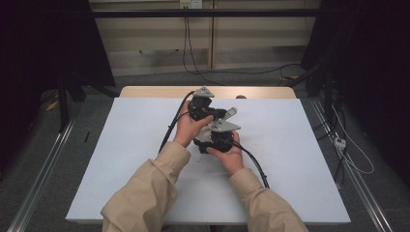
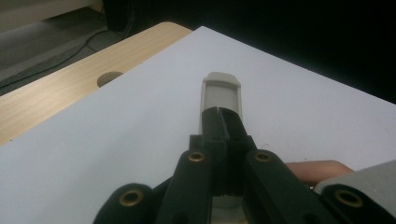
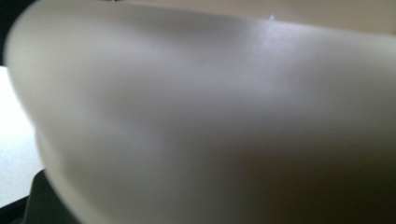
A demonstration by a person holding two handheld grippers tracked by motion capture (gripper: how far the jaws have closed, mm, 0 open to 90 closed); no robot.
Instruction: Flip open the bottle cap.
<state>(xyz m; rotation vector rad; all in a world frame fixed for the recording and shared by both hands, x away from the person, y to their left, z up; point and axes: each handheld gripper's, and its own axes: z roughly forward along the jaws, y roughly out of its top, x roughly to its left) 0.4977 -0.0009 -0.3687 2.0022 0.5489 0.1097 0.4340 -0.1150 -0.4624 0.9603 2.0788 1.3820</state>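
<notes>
One white sheet [image 1: 121, 159] over my wooden table [image 1: 145, 92], dark curtains at 9 and 3 o'clock. My left gripper [image 2: 223, 122] is clamped on a grey flat piece [image 2: 222, 91] at centre; right gripper [image 1: 220, 137]: jaw state unclear.

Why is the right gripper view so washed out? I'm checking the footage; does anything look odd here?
A pale, blurred surface sits right against that camera; what it is cannot be told. Otherwise nothing stands out: the left claw is shut on a small grey clip-like piece over the white table cover.
</notes>
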